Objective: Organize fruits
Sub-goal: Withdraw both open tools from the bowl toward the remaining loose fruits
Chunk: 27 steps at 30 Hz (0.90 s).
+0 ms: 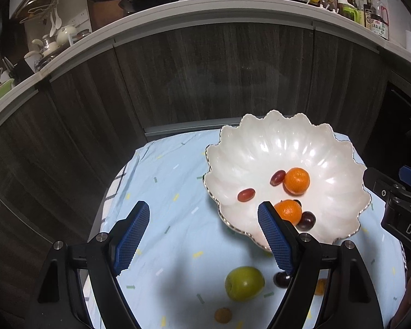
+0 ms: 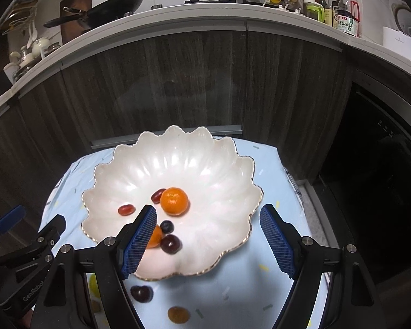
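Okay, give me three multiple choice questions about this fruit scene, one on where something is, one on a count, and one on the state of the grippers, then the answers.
1. Where is the green fruit?
A. In the white bowl
B. On the blue cloth, in front of the bowl
C. Between a gripper's fingers

2. How many orange citrus fruits lie in the white bowl?
A. Two
B. Four
C. None

3. What state are the two grippers in?
A. Both shut on fruit
B. Left shut, right open
C. Both open, holding nothing

Answers:
1. B: it sits on the blue cloth, outside the bowl's rim.
2. A: one orange sits near the middle, the other orange nearer the front rim.
3. C: the left gripper and the right gripper each show fingers spread wide with nothing between them.
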Tool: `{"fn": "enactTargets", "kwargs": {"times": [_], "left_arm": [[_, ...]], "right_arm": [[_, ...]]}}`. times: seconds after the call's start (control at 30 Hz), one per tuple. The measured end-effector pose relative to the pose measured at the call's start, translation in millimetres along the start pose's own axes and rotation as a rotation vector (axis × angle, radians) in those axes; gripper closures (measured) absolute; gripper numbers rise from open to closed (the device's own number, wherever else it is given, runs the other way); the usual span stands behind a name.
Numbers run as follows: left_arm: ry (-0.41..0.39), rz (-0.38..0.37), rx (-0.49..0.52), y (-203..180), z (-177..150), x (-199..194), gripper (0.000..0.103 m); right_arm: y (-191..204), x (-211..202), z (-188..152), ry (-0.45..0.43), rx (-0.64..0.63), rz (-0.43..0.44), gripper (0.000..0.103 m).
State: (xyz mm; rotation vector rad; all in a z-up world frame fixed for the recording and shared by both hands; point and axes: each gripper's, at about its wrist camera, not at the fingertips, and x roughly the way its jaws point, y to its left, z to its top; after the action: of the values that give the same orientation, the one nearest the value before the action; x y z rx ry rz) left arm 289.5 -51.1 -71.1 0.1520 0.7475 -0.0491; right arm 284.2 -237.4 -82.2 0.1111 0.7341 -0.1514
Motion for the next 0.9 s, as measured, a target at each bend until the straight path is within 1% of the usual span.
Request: {"fn": "enactTargets", "kwargs": {"times": [0.33,0.7,0.9], "left_arm": [[0.012,0.000,0.013,2,-18,-9,0.022],[0.039,-0.004,0.021,2,-37,-10,0.022],[0.059,-0.006,0.042,0,-54,-9,0.022]], "right_arm": [[2,-6,-16,0.024,-0.016,0.001,0.024],[3,-9,-35,0.052,-0.026,0.000,0.024],[3,-8,-51,0.078,-0.039,-0.002,0.024]]}}
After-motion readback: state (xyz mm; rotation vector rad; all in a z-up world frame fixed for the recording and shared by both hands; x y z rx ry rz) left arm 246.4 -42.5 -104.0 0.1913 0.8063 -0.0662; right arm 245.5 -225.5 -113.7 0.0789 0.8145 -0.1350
